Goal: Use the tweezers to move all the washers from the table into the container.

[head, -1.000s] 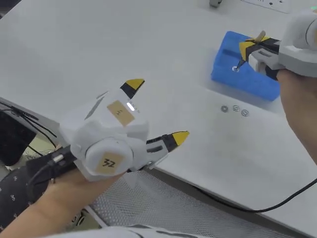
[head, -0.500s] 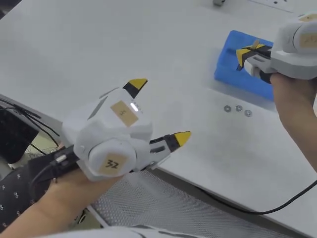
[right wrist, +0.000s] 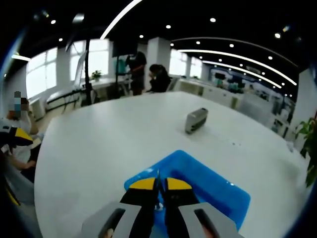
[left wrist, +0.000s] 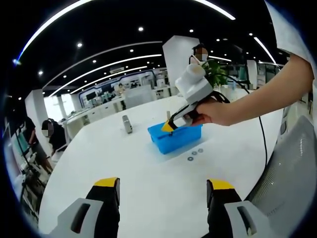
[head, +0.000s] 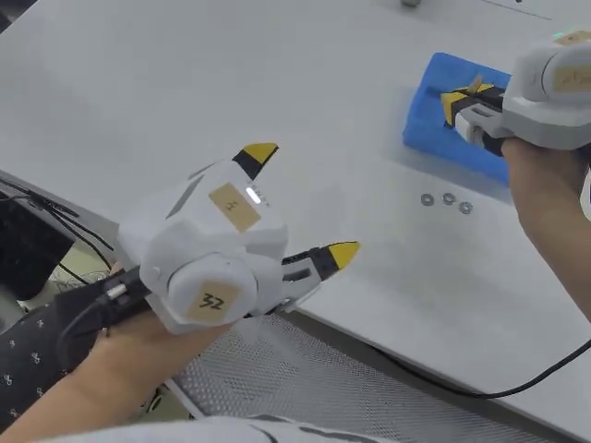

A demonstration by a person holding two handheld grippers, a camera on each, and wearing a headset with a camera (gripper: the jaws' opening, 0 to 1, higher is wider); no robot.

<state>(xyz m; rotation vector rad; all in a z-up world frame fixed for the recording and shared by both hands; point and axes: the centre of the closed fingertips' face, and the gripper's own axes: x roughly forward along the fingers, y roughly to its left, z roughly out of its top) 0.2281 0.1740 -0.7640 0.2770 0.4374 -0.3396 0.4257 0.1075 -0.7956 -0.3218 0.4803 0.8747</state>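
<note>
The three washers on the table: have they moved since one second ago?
No. The three washers keep the same row, at the same gap from the near edge of the blue container; the whole picture's small shift is the camera's.

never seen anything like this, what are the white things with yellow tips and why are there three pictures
There is no robot here. A person holds a hand-held gripper in each hand: a white tool with two yellow-tipped jaws. The rectangular picture comes from a headset camera looking down at the white table. The two round pictures come from a camera riding on each tool, looking along its jaws. The left hand-held gripper is open and holds nothing. The right hand-held gripper is shut on thin tweezers, over the blue container. Three small washers lie on the table beside the container.
</note>
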